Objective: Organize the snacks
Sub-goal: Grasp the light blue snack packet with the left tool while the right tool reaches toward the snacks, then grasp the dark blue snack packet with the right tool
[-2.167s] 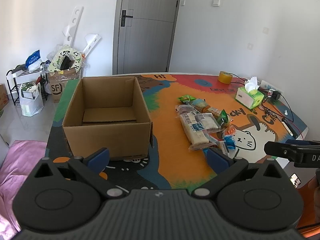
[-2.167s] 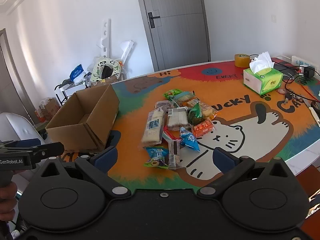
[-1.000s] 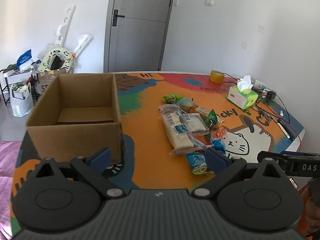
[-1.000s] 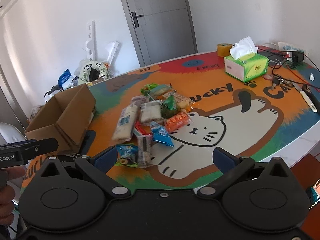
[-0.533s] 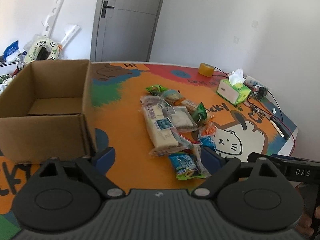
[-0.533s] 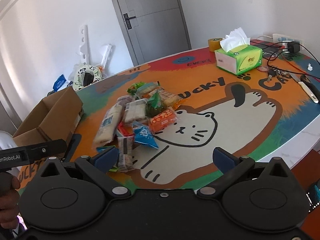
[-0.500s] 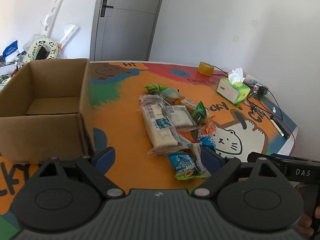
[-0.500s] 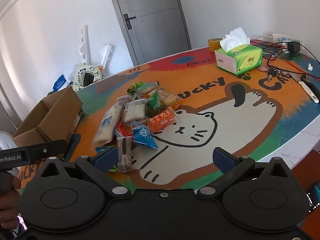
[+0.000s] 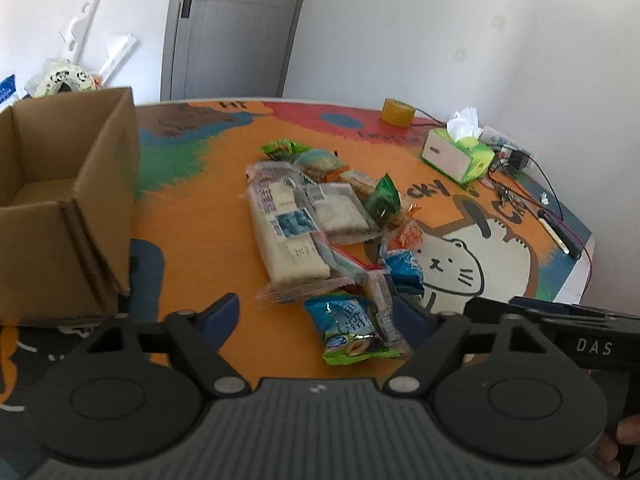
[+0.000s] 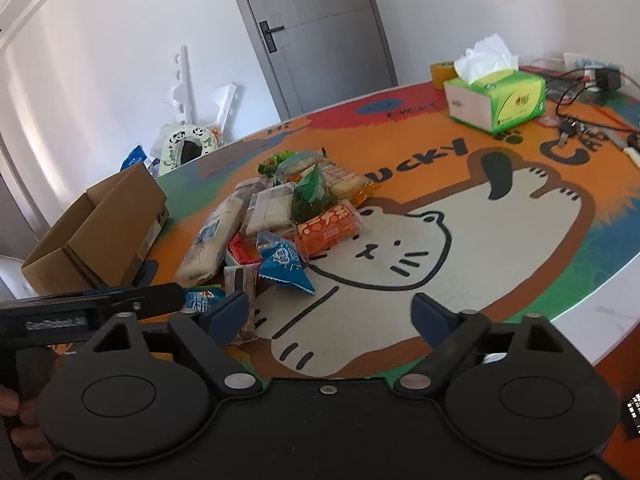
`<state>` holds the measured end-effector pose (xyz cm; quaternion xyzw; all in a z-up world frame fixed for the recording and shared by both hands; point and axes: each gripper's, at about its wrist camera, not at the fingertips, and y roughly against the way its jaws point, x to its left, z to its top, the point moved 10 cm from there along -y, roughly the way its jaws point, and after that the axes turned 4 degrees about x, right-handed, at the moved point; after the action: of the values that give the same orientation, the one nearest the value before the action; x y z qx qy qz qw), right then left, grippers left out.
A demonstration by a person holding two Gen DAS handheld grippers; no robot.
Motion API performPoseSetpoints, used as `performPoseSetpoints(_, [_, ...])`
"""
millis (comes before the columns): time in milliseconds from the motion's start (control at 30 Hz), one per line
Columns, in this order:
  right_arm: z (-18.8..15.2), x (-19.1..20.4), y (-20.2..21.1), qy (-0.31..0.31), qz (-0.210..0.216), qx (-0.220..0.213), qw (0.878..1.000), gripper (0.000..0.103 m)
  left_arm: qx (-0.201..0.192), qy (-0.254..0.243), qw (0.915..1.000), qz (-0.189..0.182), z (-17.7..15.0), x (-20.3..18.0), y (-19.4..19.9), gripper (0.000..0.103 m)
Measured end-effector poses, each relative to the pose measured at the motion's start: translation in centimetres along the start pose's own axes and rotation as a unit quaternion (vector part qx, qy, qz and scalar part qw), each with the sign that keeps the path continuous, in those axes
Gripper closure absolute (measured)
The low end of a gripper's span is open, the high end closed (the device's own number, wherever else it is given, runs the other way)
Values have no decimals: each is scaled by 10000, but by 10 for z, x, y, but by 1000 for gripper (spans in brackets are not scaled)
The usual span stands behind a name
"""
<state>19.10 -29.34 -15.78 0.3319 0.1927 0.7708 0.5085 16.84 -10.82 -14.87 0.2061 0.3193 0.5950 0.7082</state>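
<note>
Left wrist view shows the bench [image 9: 192,208], then the cardboard box [image 9: 68,216] on its left side, empty, then the snack heap [image 9: 320,232] mid-bench. Both tongs have just been narrowing, still parted: the left tongs [image 9: 320,316] straddle a blue-green packet [image 9: 352,328], the right tongs [image 10: 332,312] bracket nothing. Overlapping wrappers could drag neighbours or slip free.

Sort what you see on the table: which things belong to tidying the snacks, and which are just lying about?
Part of the job:
- snack packets
- cardboard box
- left gripper
- right gripper

Just lying about:
- tissue box
- tape roll
- cables
</note>
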Motion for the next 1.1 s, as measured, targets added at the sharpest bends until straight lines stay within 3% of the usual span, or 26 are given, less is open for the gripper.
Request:
performPoseSetpoints(67, [0, -1, -2, -10, 36, 2, 10000, 23, 114, 63, 9999, -69, -3, -1, -7, 39])
performPoseSetpoints(300, [3, 1, -7, 30, 106, -30, 9999, 24, 289, 85, 9994, -175, -9, -6, -23, 52])
performPoseSetpoints(400, [5, 4, -11, 41, 157, -50, 9999, 25, 256, -50, 9996, -117, -11, -9, -25, 70])
performPoseSetpoints(433, [5, 5, -13, 43, 175, -43, 9998, 25, 258, -38, 9996, -120, -11, -9, -25, 72])
performPoseSetpoints(1100, [26, 31, -47, 139, 417, -131, 9989, 31, -131, 261, 9992, 273, 0, 29, 8, 75])
